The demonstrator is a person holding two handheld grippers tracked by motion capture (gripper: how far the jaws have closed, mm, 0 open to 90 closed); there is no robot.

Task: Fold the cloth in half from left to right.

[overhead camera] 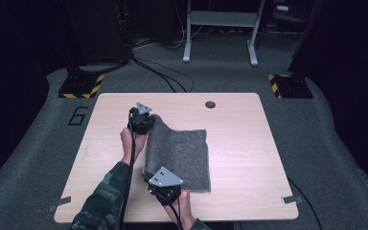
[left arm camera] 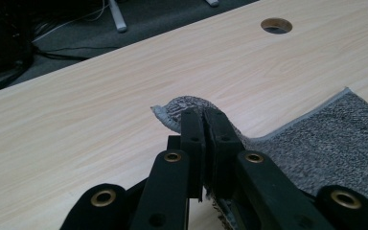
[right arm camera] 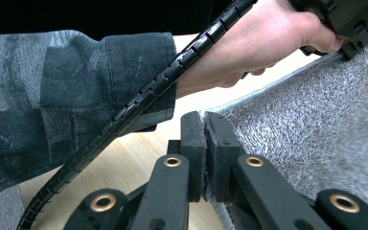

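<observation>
A grey speckled cloth (overhead camera: 182, 153) lies on the light wooden table (overhead camera: 239, 124), its left edge raised off the surface. My left gripper (overhead camera: 149, 120) is shut on the cloth's far left corner; in the left gripper view the jaws (left arm camera: 204, 115) pinch the curled corner of the cloth (left arm camera: 326, 139). My right gripper (overhead camera: 157, 176) is shut on the near left corner. In the right gripper view its jaws (right arm camera: 205, 117) clamp the hem of the cloth (right arm camera: 306, 129), and the left gripper (right arm camera: 350, 43) holds the other corner farther off, with a hand and camouflage sleeve beside it.
A round cable hole (overhead camera: 210, 104) sits near the table's far edge. The cloth's right half rests flat on the wood. Beyond the table, cables (overhead camera: 158, 72) run over grey carpet, with a white frame (overhead camera: 220, 28) and two hazard-striped bases (overhead camera: 81, 86).
</observation>
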